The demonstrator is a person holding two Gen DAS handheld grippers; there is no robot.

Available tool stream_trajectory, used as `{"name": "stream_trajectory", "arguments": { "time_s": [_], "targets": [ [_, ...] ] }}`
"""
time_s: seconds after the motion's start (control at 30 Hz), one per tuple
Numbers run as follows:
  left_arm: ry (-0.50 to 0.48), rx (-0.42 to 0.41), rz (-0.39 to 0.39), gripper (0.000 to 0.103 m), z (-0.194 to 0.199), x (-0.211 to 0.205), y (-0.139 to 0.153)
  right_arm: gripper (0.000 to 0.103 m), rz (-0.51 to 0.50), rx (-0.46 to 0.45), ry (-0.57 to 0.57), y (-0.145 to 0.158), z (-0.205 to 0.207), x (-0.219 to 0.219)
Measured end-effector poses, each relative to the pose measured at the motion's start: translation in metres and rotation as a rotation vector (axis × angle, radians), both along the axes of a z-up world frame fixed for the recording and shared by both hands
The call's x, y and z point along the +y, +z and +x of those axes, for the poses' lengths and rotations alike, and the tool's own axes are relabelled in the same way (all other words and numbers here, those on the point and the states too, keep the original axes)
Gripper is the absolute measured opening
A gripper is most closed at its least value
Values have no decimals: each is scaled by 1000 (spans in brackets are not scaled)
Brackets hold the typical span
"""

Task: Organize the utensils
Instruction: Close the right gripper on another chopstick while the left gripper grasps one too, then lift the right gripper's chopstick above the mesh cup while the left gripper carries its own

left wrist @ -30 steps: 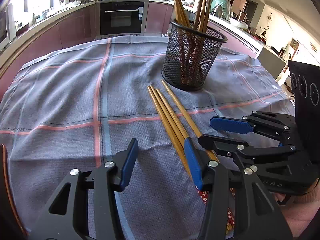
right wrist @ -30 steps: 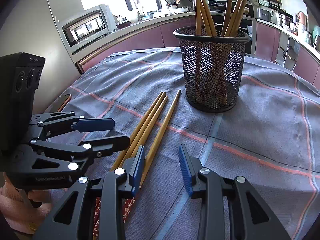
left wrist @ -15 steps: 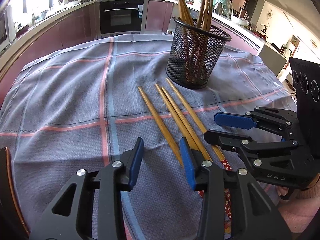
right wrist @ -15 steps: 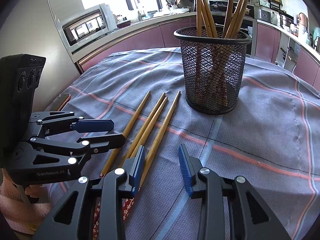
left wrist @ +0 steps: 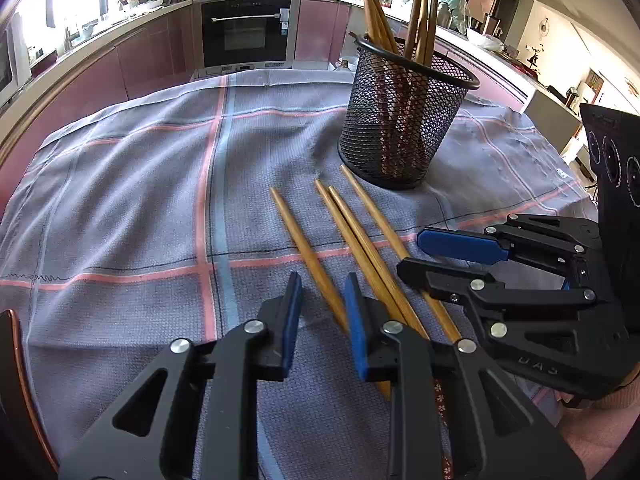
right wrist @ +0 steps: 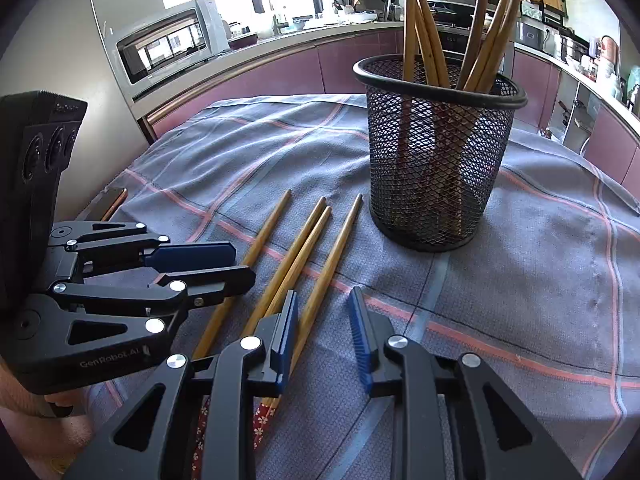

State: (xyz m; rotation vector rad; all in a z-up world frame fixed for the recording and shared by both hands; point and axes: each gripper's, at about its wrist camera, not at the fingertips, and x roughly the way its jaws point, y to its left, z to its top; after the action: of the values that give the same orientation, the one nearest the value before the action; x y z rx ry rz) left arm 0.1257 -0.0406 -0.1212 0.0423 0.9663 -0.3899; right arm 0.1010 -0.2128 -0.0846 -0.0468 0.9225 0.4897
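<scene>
One chopstick (left wrist: 308, 258) had slid off to the left, apart from the other three chopsticks (left wrist: 362, 236), since 1 s ago. All four lay on the cloth (left wrist: 120, 200) mid-table, just before the mesh cup (left wrist: 404, 120). Left gripper (left wrist: 322, 316) & right gripper (right wrist: 324, 320) hung half open, empty. Only the right view showed a microwave (right wrist: 168, 44) beyond the far-left edge.
</scene>
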Motion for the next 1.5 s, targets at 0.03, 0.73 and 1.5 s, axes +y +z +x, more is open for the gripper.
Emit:
{"name": "stream_trajectory", "arguments": {
  "time_s": [0.03,0.73,1.5],
  "targets": [
    [2,1,-1,19,0,1,0,20,0,1,-1,-1,1,-1],
    [42,13,-19,11,6,3,0,5,-6,13,-11,0,10,-1],
    [51,-61,-66,8,-13,13,33,5,157,-66,19,36,-12,-25]
  ]
}}
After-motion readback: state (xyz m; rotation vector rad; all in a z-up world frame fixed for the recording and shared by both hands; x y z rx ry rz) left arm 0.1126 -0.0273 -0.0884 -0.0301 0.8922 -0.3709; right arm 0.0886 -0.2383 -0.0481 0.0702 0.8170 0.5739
